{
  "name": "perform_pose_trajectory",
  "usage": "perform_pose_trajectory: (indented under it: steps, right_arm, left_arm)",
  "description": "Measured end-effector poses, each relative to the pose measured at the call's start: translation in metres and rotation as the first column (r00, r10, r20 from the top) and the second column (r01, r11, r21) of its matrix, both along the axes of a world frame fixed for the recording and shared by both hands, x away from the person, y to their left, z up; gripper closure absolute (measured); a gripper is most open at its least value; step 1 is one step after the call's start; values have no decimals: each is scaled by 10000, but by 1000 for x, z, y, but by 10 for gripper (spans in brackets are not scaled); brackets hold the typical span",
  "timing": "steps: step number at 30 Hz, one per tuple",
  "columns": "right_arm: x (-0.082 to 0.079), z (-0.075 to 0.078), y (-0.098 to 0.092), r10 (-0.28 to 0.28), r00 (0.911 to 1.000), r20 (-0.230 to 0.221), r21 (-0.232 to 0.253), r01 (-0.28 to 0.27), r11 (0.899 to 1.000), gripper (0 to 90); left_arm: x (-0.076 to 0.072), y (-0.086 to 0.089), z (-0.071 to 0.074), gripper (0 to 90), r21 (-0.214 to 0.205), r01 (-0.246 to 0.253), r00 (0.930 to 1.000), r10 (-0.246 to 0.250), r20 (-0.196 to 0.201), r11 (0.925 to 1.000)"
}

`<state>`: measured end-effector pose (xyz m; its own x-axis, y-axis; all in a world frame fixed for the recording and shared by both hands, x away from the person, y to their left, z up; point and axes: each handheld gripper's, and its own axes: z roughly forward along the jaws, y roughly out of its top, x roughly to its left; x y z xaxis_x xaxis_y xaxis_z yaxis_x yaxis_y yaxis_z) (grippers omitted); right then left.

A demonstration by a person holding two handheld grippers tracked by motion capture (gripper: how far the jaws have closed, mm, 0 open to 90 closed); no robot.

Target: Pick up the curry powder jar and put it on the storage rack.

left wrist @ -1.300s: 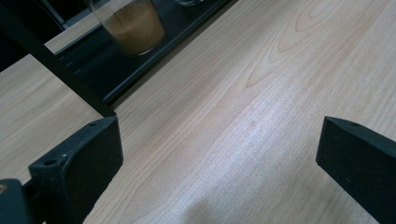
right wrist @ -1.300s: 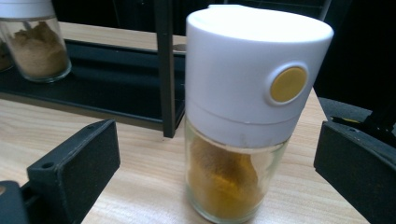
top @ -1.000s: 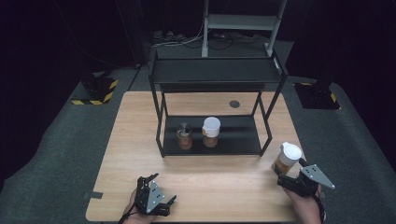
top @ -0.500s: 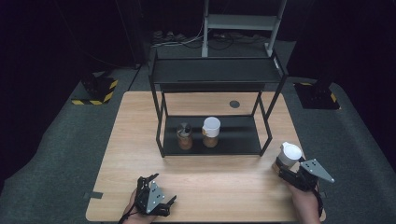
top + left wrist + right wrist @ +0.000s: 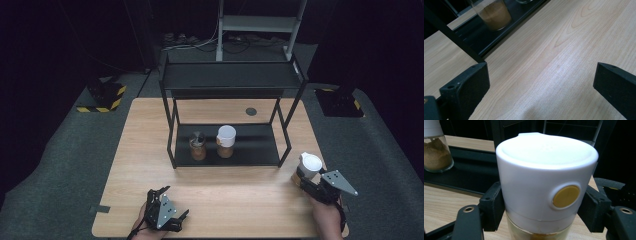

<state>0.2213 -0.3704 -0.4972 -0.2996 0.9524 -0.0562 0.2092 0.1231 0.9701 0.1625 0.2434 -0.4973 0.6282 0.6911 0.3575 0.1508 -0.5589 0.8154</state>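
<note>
**Right gripper clamped on spice jar at table's edge**

A dark room surrounded the pale wooden table (image 5: 150, 140), where a black wire rack (image 5: 230, 80) held two jars on its lower shelf. Near the table's right edge, the right gripper (image 5: 306, 181) had just closed its jaws onto the white-capped spice jar (image 5: 544, 182), pinching it below the cap. The left gripper (image 5: 165, 212) rested at the front edge, jaws spread wide over bare wood.

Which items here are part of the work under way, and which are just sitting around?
In use:
- white-capped spice jar, clamped in the right gripper
- black shelf rack, with two more spice jars on its lower tray

Idle:
- left gripper, open, resting on the table
- yellow-black striped base on the floor
</note>
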Motion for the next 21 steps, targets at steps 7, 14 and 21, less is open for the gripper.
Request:
perform_pose_trajectory:
  steps: [7,14,21]
  right_arm:
    - [1,4,0,-32,9999,-163,78,33,10000,306]
    - [-4,9,5,125,9999,58,163,-126,9998,307]
    - [-12,22,13,500,9979,411,167,-508,9986,307]
  left_arm:
    - [0,0,0,10,-13,-7,10000,7,-8,10000]
    - [0,1,0,10,-30,-5,10000,5,-8,10000]
    - [0,1,0,10,-88,-7,10000,6,-16,10000]
